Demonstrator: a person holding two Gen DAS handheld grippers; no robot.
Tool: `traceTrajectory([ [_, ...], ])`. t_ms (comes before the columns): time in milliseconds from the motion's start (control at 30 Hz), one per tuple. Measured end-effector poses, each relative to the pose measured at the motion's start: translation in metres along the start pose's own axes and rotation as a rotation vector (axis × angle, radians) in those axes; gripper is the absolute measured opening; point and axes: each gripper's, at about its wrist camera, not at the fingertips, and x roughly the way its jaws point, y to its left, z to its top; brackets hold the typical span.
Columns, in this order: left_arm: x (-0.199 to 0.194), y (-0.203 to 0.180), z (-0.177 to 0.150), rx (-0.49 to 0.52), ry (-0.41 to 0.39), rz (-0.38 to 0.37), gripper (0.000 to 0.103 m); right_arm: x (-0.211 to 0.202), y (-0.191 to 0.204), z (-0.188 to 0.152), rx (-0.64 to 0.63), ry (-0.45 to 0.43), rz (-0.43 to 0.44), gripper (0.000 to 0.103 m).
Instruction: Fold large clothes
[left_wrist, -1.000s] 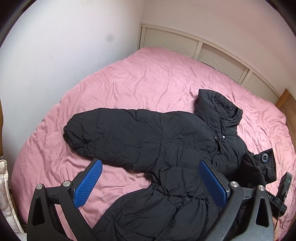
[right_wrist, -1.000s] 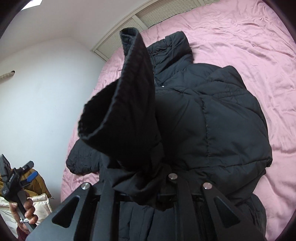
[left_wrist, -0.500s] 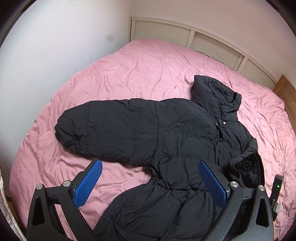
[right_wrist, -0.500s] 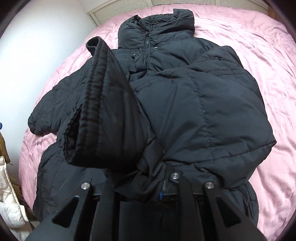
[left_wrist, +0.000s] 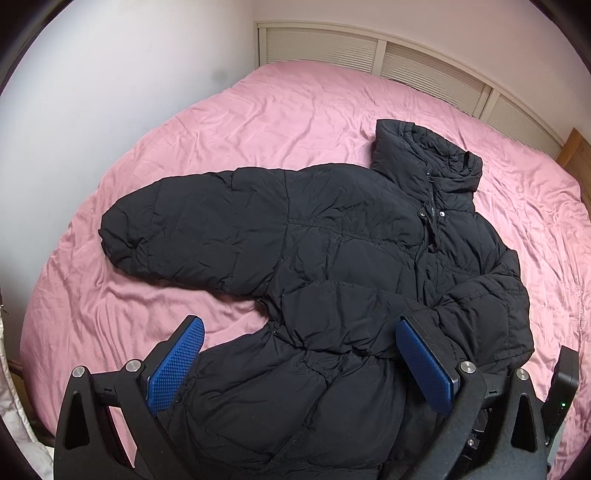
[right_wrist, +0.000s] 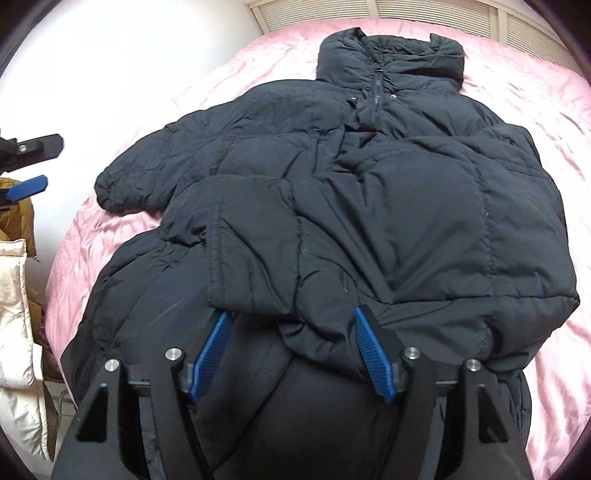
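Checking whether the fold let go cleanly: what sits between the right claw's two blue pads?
In the right wrist view, the right claw is opening; the folded sleeve's cuff end of the black puffer jacket bulges between its pads, neither visibly pressing.

jacket (left_wrist: 332, 280) hem cut off, cuff hidden

I see a bed (left_wrist: 295, 110) with a wrinkled pink sheet; black puffer jacket (left_wrist: 351, 258) lies front-up directly on it, collar toward the slatted headboard (left_wrist: 424, 66).
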Motion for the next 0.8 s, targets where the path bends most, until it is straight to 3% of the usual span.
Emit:
traceTrajectory([
  [233, 0.016, -0.048, -0.016, -0.005, 0.028, -0.01, 0.102, -0.041, -0.012, 0.011, -0.078, -0.025, 0.098, 0.067],
  [533, 0.056, -0.128, -0.025, 0.036, 0.039, -0.038, 0.102, -0.068, -0.111, 0.042, -0.007, -0.091, -0.106, 0.067],
  [800, 0.1, -0.169, -0.034, 0.018, 0.048, -0.014, 0.102, -0.047, -0.161, 0.071, 0.025, -0.103, -0.141, 0.067],
])
